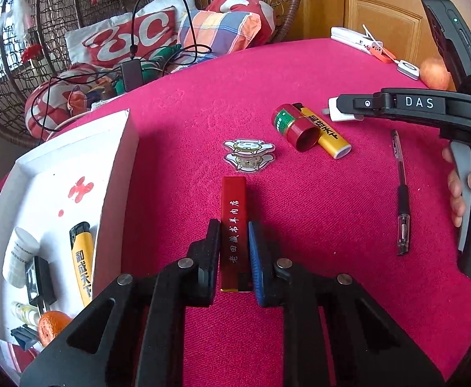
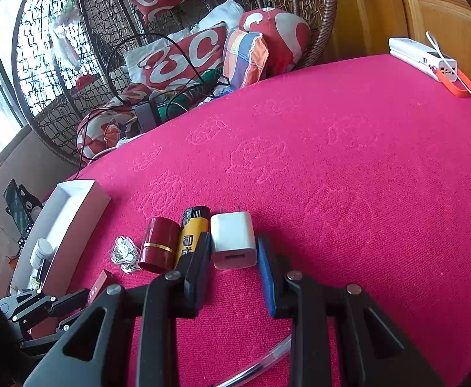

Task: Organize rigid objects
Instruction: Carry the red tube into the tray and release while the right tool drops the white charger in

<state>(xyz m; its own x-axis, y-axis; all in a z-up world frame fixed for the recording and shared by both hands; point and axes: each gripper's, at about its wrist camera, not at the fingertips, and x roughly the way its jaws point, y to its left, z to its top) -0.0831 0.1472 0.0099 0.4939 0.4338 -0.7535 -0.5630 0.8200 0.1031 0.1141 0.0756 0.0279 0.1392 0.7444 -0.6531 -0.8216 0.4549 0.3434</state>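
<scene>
In the left wrist view, the near end of the red bar (image 1: 233, 225) is hidden between the pads of the left hand-held gripper (image 1: 234, 235). The pen (image 2: 261, 361) is mostly hidden beneath the right hand-held gripper (image 2: 233, 251). Its left finger covers the yellow lighter's (image 2: 192, 230) lower half. Labels on the box's (image 1: 119, 161) contents are too small to read.

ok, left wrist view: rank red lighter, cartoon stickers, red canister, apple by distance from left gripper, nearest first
1. red lighter, between the left gripper's pads
2. cartoon stickers, just beyond the lighter's tip
3. red canister, farther, right of centre
4. apple, far right edge of the table
</scene>
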